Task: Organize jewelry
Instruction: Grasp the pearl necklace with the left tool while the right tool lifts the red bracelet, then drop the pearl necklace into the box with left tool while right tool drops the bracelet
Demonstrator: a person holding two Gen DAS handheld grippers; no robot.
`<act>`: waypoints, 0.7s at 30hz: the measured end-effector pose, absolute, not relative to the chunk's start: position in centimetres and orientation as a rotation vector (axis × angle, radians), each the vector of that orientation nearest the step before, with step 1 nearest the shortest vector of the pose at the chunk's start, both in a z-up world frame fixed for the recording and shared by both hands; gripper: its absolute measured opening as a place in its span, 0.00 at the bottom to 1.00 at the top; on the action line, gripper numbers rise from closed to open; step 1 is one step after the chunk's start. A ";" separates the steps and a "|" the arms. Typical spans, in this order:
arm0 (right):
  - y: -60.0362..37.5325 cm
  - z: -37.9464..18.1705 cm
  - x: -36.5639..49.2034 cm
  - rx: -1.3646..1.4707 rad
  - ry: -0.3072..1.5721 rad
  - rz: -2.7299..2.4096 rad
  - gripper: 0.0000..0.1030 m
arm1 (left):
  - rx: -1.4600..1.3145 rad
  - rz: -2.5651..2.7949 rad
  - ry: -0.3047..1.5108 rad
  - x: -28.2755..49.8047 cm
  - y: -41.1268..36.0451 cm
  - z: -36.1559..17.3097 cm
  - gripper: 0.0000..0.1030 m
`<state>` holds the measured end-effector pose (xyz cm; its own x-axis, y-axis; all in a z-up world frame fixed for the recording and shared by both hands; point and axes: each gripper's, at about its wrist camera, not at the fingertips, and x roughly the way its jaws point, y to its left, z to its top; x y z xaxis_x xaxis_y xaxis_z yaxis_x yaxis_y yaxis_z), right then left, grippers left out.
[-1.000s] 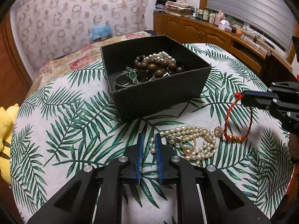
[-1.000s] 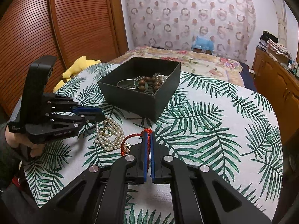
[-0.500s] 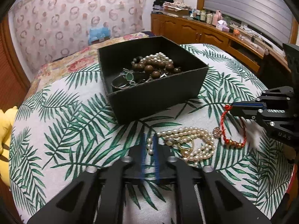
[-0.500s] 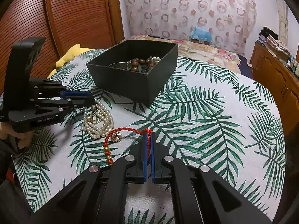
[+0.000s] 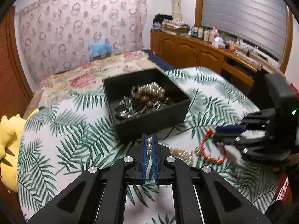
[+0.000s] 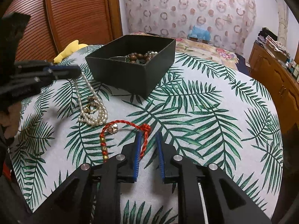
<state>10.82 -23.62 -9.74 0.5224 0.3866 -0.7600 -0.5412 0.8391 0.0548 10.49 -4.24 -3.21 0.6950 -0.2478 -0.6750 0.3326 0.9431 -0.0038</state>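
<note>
On the near left of the counter (image 6: 214, 123), covered in a palm-leaf cloth, the white pearl necklace (image 6: 91, 110) lies mostly in a loose heap, one strand running up into the left gripper (image 5: 149, 145), whose blue-padded fingers (image 5: 143, 149) are pinched together on a few pearls. That grip on a single strand looks chosen so the whole string can trail behind as it is carried to the box. Just beside the heap, nearer the camera in the right wrist view, the red braided cord bracelet with gold beads (image 6: 119, 134) lies flat, its knotted end between the fingers of the right gripper (image 6: 148, 145). Those fingers are parting and no longer press on the cord, so the bracelet seems to have been let go where it lies, perhaps to be taken again with a better hold.

Farther back stands the square black open box (image 6: 134, 74), placed within easy reach of both hands as the collecting place; brown wooden beads (image 6: 137, 57), pearls and silver pieces already sit inside. A yellow plush toy (image 5: 8, 145) lies at the far left edge, apart from the work.
</note>
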 end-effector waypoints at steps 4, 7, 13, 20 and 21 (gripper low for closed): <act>-23.5 -9.8 10.7 -0.216 0.859 0.560 0.18 | 0.115 -0.337 0.696 10.0 -4.4 -1.6 0.04; -23.3 -9.8 10.8 -0.232 0.859 0.558 0.18 | 0.106 -0.346 0.665 9.6 -4.6 -0.3 0.04; -23.4 -9.0 10.9 -0.223 0.843 0.571 0.03 | 0.093 -0.356 0.603 8.8 -4.5 2.5 0.04; -23.6 -5.7 10.7 -0.204 0.765 0.582 0.03 | 0.092 -0.351 0.528 7.9 -4.0 6.0 0.04; -23.5 -5.2 10.8 -0.205 0.757 0.582 0.03 | 0.093 -0.350 0.520 7.8 -3.9 6.4 0.04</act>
